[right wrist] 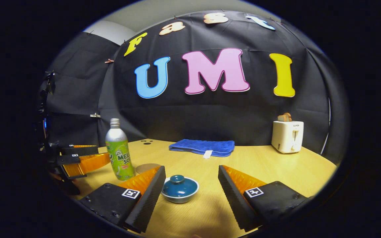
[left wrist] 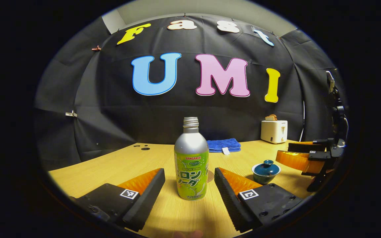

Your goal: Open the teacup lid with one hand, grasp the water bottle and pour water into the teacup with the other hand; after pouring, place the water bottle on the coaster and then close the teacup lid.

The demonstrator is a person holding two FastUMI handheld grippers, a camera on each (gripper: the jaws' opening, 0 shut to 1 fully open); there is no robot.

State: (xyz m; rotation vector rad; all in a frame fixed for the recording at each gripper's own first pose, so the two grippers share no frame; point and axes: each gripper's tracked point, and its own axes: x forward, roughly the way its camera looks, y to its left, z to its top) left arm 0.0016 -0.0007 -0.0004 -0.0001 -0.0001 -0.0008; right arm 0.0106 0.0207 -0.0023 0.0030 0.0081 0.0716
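on the wooden table (right wrist: 276, 172) the lidded teacup (right wrist: 180, 188) sits between the spread fingers of the right gripper (right wrist: 190, 190), nearer its left finger. the left gripper (left wrist: 189, 186), also wide open, brackets the upright water bottle (left wrist: 191, 162), touching nothing. the right gripper likely does best centring over the lid knob (right wrist: 177, 178) before pinching, while the left closes squarely on the bottle's body.

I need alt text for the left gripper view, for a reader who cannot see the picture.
The left gripper is open, its fingers on either side of an upright, uncapped water bottle on a wooden table. To the right stands a lidded teacup, with the right gripper beyond it. A blue towel and a toaster sit at the back.
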